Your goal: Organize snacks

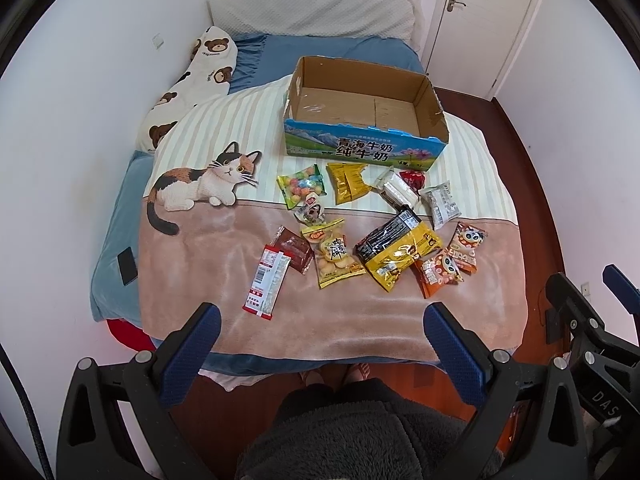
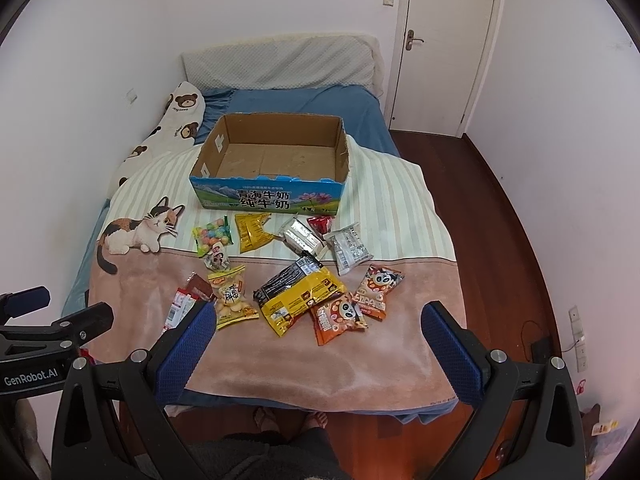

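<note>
An open, empty cardboard box (image 1: 366, 110) with a blue printed front stands on the bed; it also shows in the right wrist view (image 2: 272, 160). Several snack packets lie in front of it: a large yellow-black bag (image 1: 398, 250) (image 2: 300, 294), two orange panda packets (image 1: 466, 246) (image 2: 376, 288), a yellow biscuit bag (image 1: 334, 254), a red-white stick packet (image 1: 266, 282), a candy bag (image 1: 302, 186). My left gripper (image 1: 322, 326) is open and empty above the bed's near edge. My right gripper (image 2: 320, 326) is open and empty, near the panda packets.
A cat-print blanket (image 1: 200, 240) covers the bed. A bear-print pillow (image 1: 192, 88) lies at the far left. A black phone (image 1: 127, 266) lies on the blue sheet at the left. A white door (image 2: 444, 40) and wooden floor (image 2: 500, 220) are at the right.
</note>
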### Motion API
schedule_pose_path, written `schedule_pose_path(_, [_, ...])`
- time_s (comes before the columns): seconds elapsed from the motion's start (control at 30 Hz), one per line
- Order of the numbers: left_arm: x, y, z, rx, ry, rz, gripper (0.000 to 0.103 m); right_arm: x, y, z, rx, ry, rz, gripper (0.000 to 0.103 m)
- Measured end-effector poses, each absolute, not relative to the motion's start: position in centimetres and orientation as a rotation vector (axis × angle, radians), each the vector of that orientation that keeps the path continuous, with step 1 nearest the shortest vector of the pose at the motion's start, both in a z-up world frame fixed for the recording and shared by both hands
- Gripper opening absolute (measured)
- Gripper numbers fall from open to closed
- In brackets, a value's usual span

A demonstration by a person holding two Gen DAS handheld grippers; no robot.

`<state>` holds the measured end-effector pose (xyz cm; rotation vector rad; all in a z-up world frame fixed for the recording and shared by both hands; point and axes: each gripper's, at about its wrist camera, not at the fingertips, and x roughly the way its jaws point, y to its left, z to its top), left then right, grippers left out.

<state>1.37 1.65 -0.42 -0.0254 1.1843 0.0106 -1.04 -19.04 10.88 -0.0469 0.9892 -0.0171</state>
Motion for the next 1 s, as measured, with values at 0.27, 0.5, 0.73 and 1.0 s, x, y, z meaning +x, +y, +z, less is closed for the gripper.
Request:
schedule_pose_path(0.27, [1.8,1.9,-1.0,-0.023,1.21,0.009,0.103,-0.7,-19.1,10.4,-0.045,1.006,-0.013,0.103])
schedule_pose_path(0.5, [2.1,1.4,-1.8,-0.027,1.236,0.006,0.103,-0.2,-19.3,9.9,-0.04,1.026,-0.019,0.103])
schedule_pose_path(0.73, [2.2,1.5,-1.9,-0.027,1.237,0.007,0.103,-0.2,-19.3,9.7,-0.044,1.022,-0.02,0.103])
schedule_pose_path(1.0, [2.1,1.5,-1.9,-0.029,1.238,0.005,0.103,-0.2,-19.4,9.6,-0.043,1.023,-0.021,0.103])
